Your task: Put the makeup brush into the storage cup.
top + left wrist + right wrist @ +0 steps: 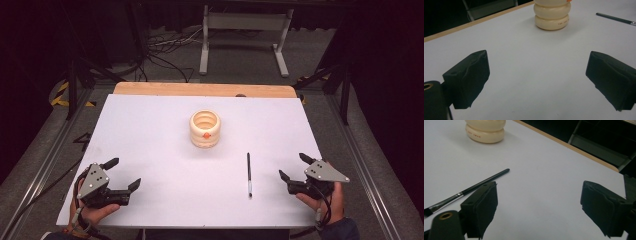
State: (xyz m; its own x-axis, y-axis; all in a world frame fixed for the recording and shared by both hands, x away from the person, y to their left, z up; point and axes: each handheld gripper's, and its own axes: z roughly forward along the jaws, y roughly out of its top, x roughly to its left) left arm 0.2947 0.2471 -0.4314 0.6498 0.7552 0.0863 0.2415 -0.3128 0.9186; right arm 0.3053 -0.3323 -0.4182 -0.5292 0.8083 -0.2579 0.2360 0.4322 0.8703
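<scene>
Both the left claw point(123, 173) and right claw point(293, 167) are spread (nothing between), flanking the paintbrush point(248, 173) and ribbed holder point(205, 128).

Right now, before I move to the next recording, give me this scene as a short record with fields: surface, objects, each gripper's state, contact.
surface: white table top with a wooden strip along the far edge
holder: cream ribbed pot, upright near the middle, an orange mark on its side
brush: thin dark paintbrush lying flat, right of the pot, apart from it
left gripper: open, nothing between the jaws
right gripper: open, nothing between the jaws, nearest the paintbrush
contact: neither gripper touches the pot or the paintbrush
</scene>
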